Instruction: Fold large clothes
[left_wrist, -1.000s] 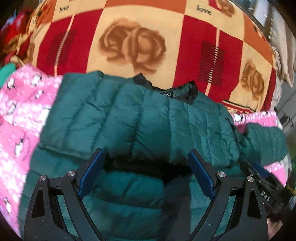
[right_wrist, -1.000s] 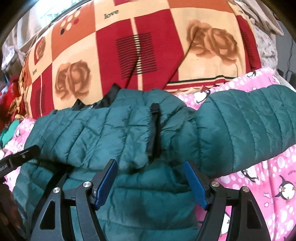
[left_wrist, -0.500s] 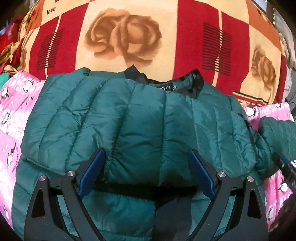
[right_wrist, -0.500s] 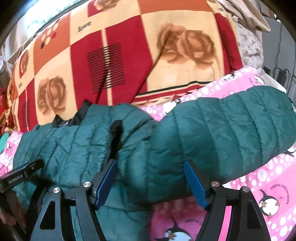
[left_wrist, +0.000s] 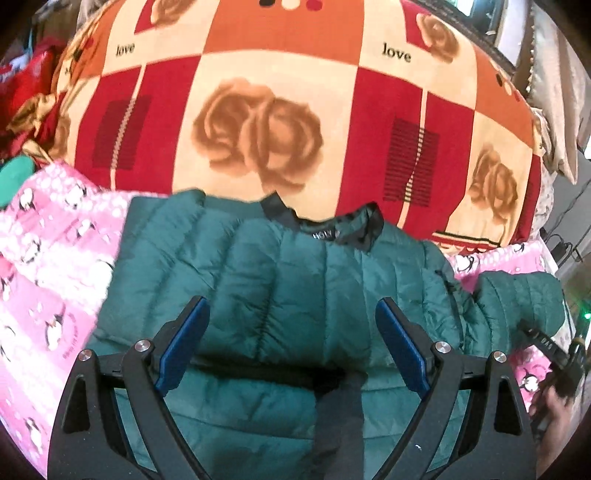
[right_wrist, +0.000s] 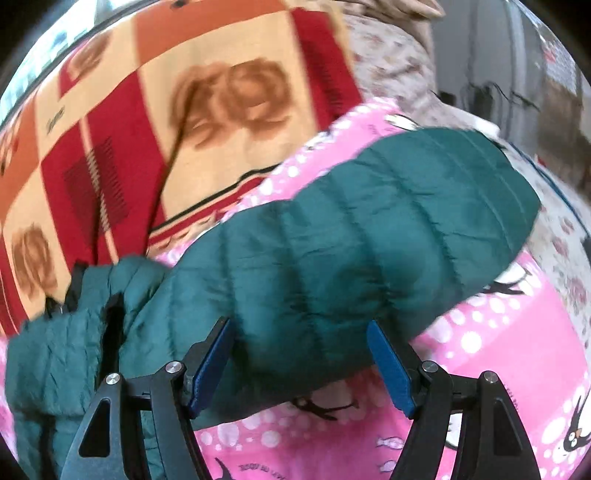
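— Green quilted jacket (left_wrist: 295, 280) spread flat on a pink penguin-print sheet (left_wrist: 48, 280), black collar (left_wrist: 332, 225) toward a red-and-orange rose-patterned blanket (left_wrist: 258, 122). One sleeve already folded across the body, its lower edge overhanging a dark fold line.

— And the left claw (left_wrist: 291, 343)?

— Poised just above the jacket's middle, blue pads (left_wrist: 184, 343) spread wide, released, gripping nothing.

— The other sleeve?

— Stretched out sideways over the pink sheet (right_wrist: 498, 350), cuff end near a pale floral bedcover (right_wrist: 399, 62) at the far edge. Some blur in the right wrist view.

— Right claw (right_wrist: 299, 365)?

— Tilted over the upper part of that sleeve (right_wrist: 369, 229), jaws apart and unclenched, one blue pad (right_wrist: 210, 365) against green fabric, the other over the sheet. Contact with the sleeve impossible to judge. From the left wrist view, right claw's black frame (left_wrist: 546, 343) visible just beside the sleeve, with part of a hand (left_wrist: 554, 417) behind it.

— Anything else nearby?

— Red and gold cloth (left_wrist: 29, 107) bunched at the far left corner.
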